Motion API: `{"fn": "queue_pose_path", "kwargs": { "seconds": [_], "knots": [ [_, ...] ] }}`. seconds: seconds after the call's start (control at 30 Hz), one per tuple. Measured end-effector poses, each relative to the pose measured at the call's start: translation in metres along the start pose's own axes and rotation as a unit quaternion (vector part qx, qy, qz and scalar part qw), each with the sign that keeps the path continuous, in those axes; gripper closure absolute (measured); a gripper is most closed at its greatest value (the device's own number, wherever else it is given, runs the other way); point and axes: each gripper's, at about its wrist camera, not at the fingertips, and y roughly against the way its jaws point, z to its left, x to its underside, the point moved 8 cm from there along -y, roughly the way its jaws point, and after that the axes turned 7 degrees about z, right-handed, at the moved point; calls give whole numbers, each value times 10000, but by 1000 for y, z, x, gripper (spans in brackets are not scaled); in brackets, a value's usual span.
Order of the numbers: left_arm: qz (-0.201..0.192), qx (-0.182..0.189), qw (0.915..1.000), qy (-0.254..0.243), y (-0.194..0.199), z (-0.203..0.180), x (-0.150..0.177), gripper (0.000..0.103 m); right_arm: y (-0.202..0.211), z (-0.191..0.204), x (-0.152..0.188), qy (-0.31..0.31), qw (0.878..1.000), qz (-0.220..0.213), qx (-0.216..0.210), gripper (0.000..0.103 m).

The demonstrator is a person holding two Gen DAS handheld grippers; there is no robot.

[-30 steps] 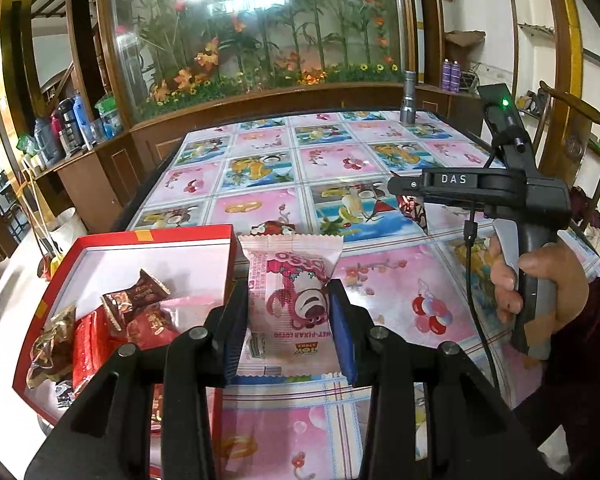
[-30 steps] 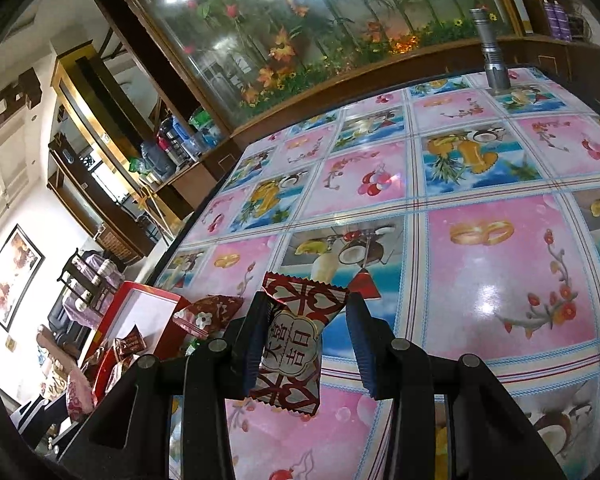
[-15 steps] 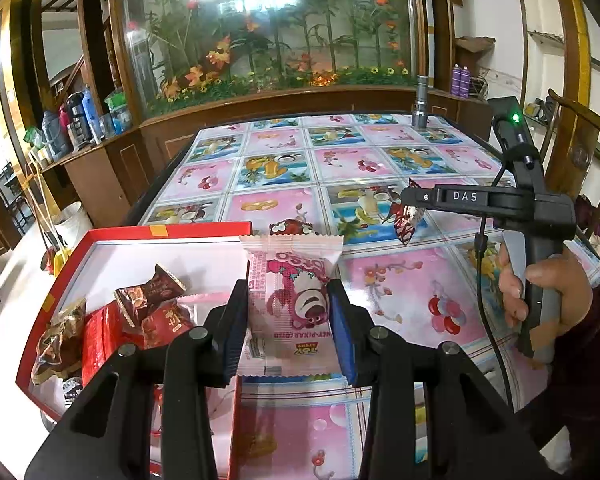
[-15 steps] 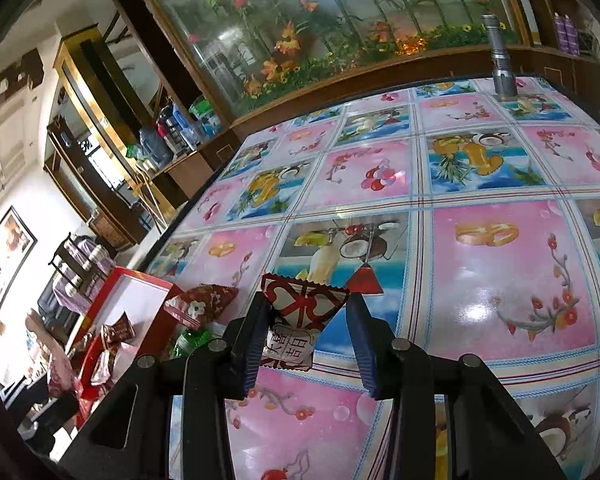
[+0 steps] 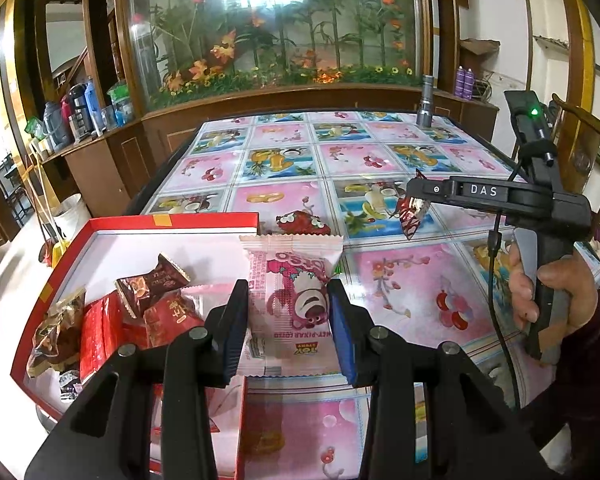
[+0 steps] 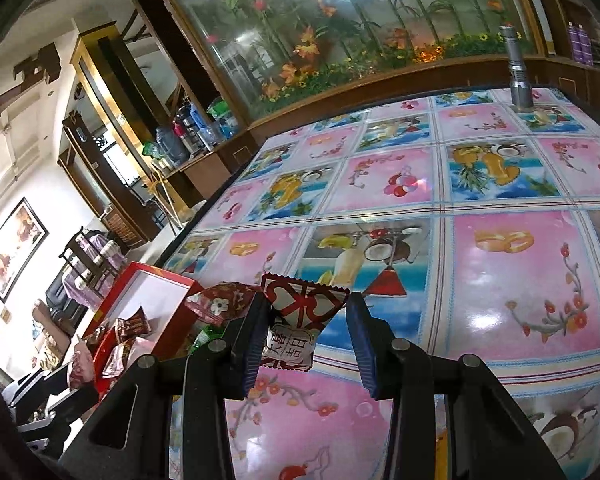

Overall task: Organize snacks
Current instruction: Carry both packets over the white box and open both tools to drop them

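Note:
My left gripper (image 5: 288, 320) is shut on a pink snack packet (image 5: 292, 300) with a bear printed on it, held just over the right wall of the red box (image 5: 172, 220). Several wrapped snacks (image 5: 140, 300) lie in the box's white inside. My right gripper (image 6: 308, 328) is shut on a red-and-white candy (image 6: 296, 320) a little above the table. The left wrist view shows that same right gripper (image 5: 414, 204) to the right, held by a hand (image 5: 560, 292). A dark red flowered candy (image 6: 220, 300) lies on the table beside the box (image 6: 156, 276).
The table (image 5: 400, 288) wears a glossy pink and blue fruit-print cloth. A metal flashlight (image 5: 426, 100) stands at its far edge. Behind it are a wooden cabinet and a flower-painted glass panel. Bottles crowd a counter (image 5: 80, 116) at the left.
The red-and-white candy has tipped in the right gripper, its lower end swinging in towards the camera. Both hands have stayed nearly in place, and both grips hold.

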Motion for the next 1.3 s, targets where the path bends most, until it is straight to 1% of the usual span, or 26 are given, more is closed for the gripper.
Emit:
{"fn": "queue_pose_path", "kwargs": {
  "seconds": [0.53,0.73,0.83,0.97,1.07,1.3],
  "knots": [
    [-30,91,9998,167,-3,11,5,67,6,17,3,51,9998,-117,-178,63],
    [-56,56,9996,277,0,23,8,67,9,31,5,30,9991,-191,-371,63],
    [-82,-5,9994,346,2,33,9,67,6,45,5,40,9983,-162,-567,63],
    [-112,-100,9987,495,5,52,11,67,-3,75,6,242,9969,-74,-740,63],
    [-157,-231,9972,690,6,74,11,67,-11,99,7,358,9950,13,-928,63],
    [-186,-662,9903,1204,9,137,15,66,-36,160,14,717,9896,287,-1210,63]
  ]
}}
